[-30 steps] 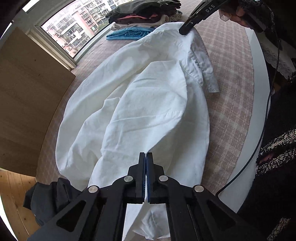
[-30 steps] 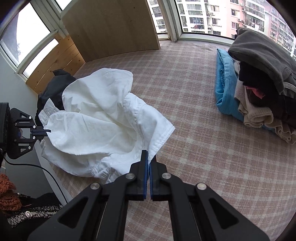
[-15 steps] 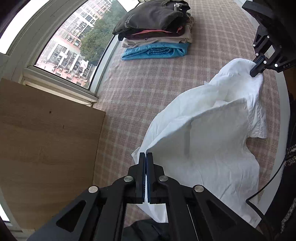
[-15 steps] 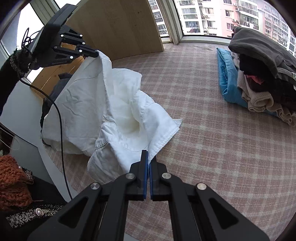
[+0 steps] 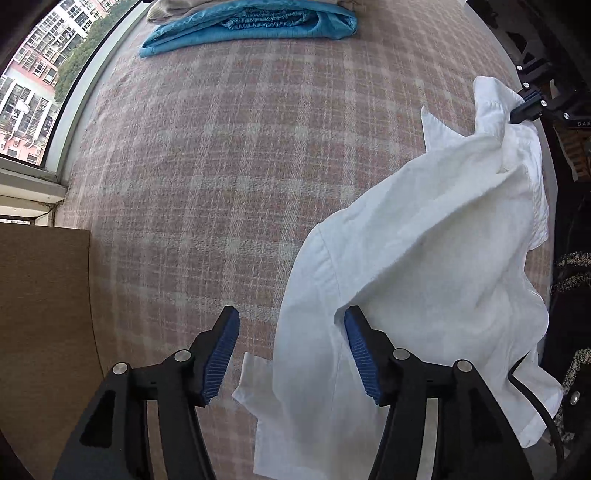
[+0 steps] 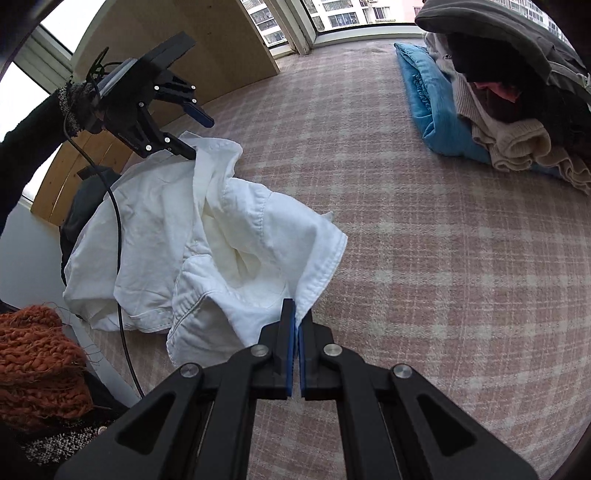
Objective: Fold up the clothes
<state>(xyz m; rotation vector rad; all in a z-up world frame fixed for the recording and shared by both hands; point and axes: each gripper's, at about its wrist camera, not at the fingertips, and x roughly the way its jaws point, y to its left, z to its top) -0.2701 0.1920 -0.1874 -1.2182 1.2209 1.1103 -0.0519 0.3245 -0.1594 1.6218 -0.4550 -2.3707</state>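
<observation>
Our two grippers work a soft white cotton shirt on a pink plaid cloth.

Our left gripper (image 5: 291, 354) is opening, its pads off the white cotton shirt (image 5: 424, 258); our right gripper (image 6: 296, 345) is clamped on a hem corner. The shirt lies crumpled on the pink plaid cloth (image 6: 443, 258). It looks light and limp, so we judge seams and corners the best holds.

A white shirt (image 6: 207, 251) lies on a worktop (image 5: 229, 155) covered in pink-and-cream plaid — beside it a bright blue folded cloth (image 5: 255, 27) under beige, dark and grey garments (image 6: 517, 85) — while the black fingers (image 5: 221, 354) carry blue ribbed pads.
</observation>
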